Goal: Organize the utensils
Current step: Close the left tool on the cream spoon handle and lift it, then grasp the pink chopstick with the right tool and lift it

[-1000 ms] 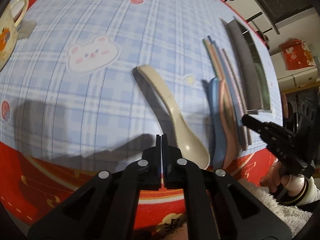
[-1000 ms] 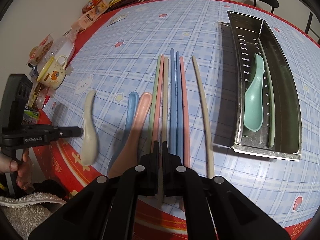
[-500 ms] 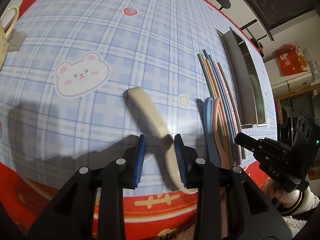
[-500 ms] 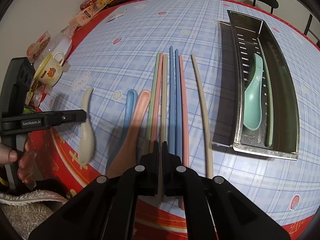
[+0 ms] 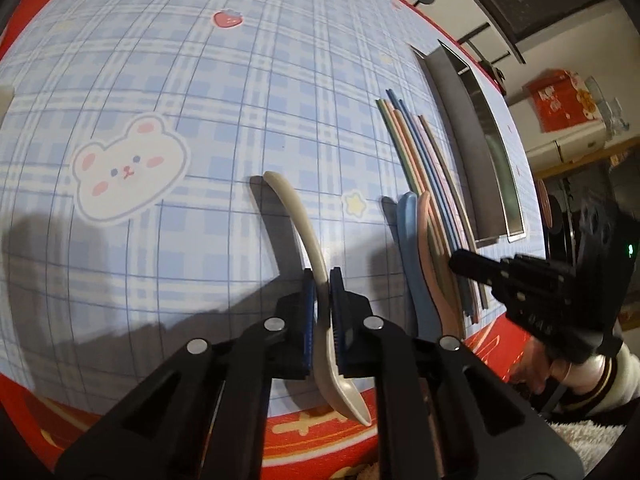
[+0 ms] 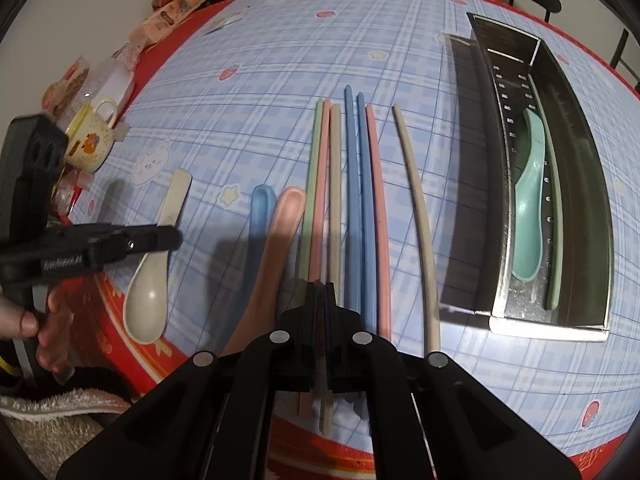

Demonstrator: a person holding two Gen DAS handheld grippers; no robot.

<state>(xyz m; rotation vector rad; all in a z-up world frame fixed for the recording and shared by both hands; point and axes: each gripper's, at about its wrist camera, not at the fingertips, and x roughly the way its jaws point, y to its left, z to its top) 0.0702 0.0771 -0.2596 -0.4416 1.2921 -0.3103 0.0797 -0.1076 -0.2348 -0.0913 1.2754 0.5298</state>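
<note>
My left gripper [image 5: 322, 280], open around the beige spoon [image 5: 298, 224] half a second ago, now clamps its handle; the spoon still lies on the tablecloth [image 5: 200, 80] near the edge. My right gripper [image 6: 320, 292] stays closed, empty, over the chopsticks [image 6: 352, 184].

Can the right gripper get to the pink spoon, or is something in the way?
Probably yes. The right gripper is shut above the chopsticks, and the pink spoon lies uncovered just beside it. The blue spoon sits tight against it, so the jaws would need to open and squeeze in carefully.
</note>
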